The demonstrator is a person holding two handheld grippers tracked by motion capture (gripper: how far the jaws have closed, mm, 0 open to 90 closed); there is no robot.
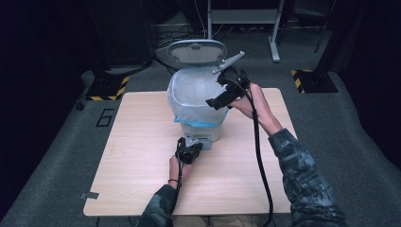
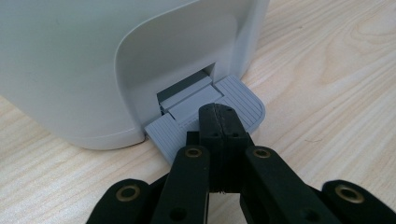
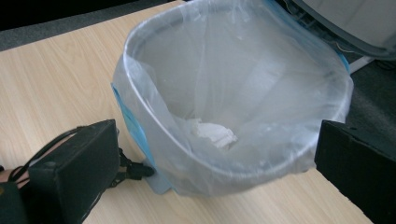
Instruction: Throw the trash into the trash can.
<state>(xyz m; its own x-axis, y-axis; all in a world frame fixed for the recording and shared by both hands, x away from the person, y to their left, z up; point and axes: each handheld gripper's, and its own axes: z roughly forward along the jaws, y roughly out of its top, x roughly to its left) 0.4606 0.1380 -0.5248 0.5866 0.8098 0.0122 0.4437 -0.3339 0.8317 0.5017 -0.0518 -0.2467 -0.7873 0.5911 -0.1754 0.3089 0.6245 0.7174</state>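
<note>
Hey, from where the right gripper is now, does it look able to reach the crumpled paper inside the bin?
Probably yes. The lid stands open, the right gripper hangs open at the bin's rim, and nothing covers the crumpled paper at the bottom of the liner.

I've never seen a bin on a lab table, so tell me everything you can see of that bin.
The bin is a small pale grey plastic pedal bin, upright mid-table. Its lid stands open. A clear liner with blue trim folds over the rim; crumpled white paper lies inside. The shut left gripper presses its ribbed grey pedal.
</note>
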